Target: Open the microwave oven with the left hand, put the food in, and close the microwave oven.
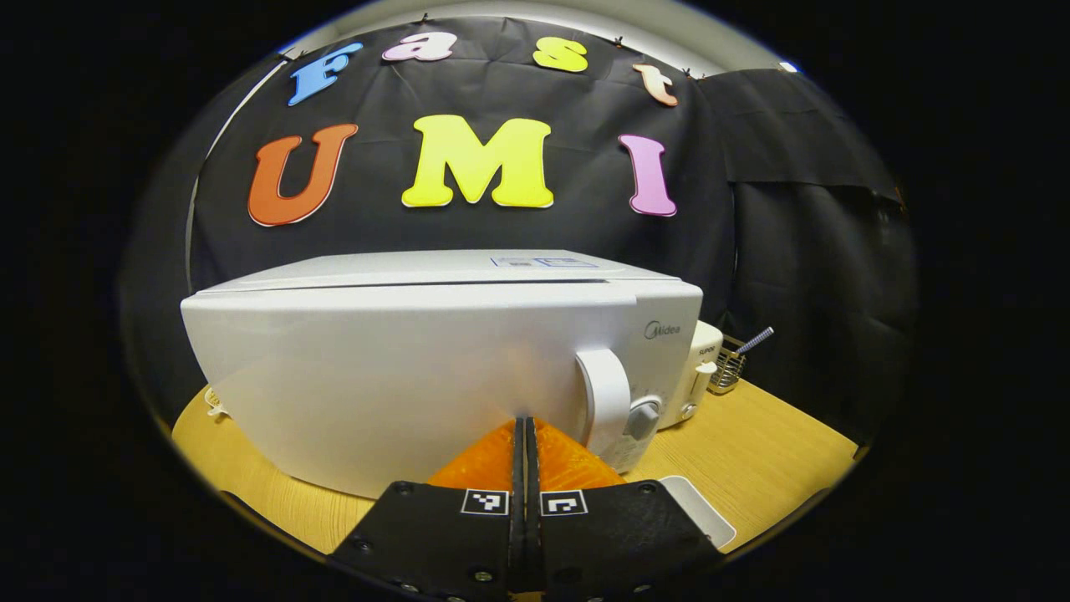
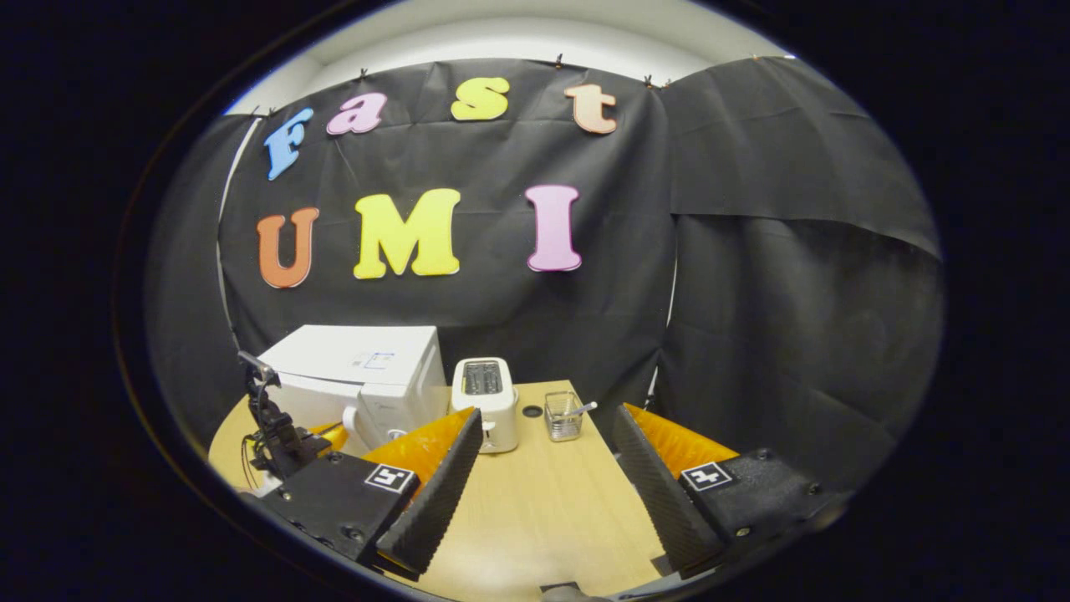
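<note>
Left gripper view: left claw (image 1: 527,431) has its two fingers pressed together, no gap between them and nothing held. The tips sit right at the front face of the white microwave oven (image 1: 401,376), low on the door; actual contact cannot be told. Door is shut. The curved white door handle (image 1: 606,400) stands just to the right of the tips, with a round knob (image 1: 644,418) on the control strip beside it. The oven stands on the light wooden surface (image 1: 752,451). A white tray (image 1: 702,510) lies on the surface at the lower right, beside the claw body; its contents cannot be seen. Behind the oven's right side stands a white toaster (image 1: 698,368), then a small wire basket (image 1: 729,368) with a striped stick poking out of it.

Right gripper view: right claw (image 2: 543,456) is spread wide, fingers well apart, nothing between them, held above the surface (image 2: 535,518). Farther off, at the left, the microwave oven (image 2: 368,368) shows with the left claw (image 2: 330,435) at its front. The toaster (image 2: 486,401) stands just right of the oven, apart from it. The wire basket (image 2: 564,416) stands right of the toaster, near the back edge of the surface. A small dark round hole (image 2: 532,410) lies in the surface between toaster and basket
</note>
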`<action>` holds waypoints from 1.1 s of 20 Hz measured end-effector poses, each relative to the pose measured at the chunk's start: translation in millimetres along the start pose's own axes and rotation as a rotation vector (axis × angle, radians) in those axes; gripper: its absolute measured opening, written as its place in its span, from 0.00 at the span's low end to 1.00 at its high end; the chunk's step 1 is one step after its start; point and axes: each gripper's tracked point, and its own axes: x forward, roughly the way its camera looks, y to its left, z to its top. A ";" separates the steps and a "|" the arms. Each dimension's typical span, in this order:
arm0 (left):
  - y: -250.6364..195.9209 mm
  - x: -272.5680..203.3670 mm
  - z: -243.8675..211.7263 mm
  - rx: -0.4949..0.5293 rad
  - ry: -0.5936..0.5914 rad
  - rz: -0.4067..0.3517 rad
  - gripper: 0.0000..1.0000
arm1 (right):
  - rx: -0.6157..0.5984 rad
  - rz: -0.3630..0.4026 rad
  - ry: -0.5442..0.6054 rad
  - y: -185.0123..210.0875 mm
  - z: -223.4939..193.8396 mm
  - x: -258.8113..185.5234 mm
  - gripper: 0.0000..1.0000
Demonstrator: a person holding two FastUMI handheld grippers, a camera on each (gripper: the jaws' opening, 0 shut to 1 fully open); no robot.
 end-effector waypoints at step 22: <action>4.2 -20.5 13.8 0.047 -0.004 0.068 0.40 | -0.016 0.140 -0.005 32.1 0.5 24.9 1.00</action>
